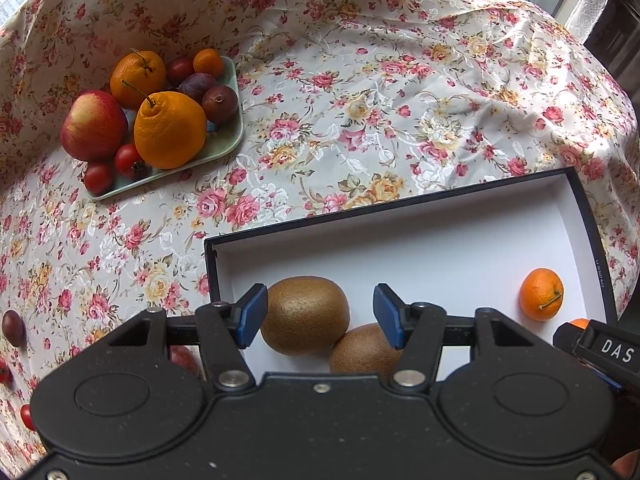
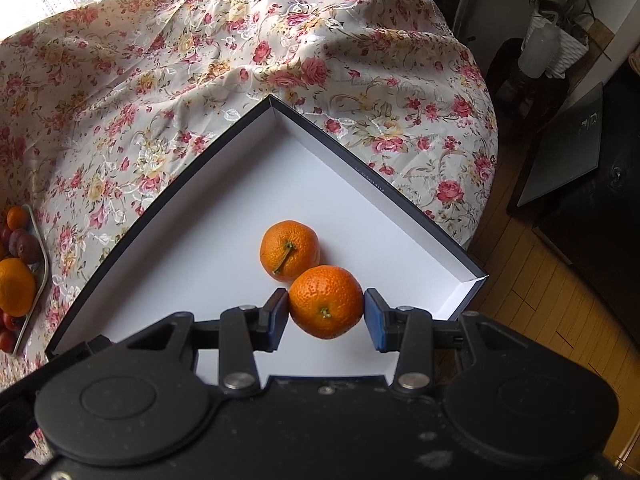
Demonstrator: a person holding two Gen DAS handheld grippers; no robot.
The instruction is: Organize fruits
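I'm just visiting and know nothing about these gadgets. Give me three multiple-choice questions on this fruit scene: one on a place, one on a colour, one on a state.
1. Where do the two kiwis lie?
A. on the green tray
B. in the box
C. on the tablecloth

2. What colour are the pads of the left gripper?
A. red
B. yellow
C. blue

3. The right gripper is:
A. open and empty
B. shut on a mandarin
C. shut on a kiwi

Answers: B, both kiwis rest on the box's white floor; C, both pads show blue; B, its pads press the mandarin's two sides.
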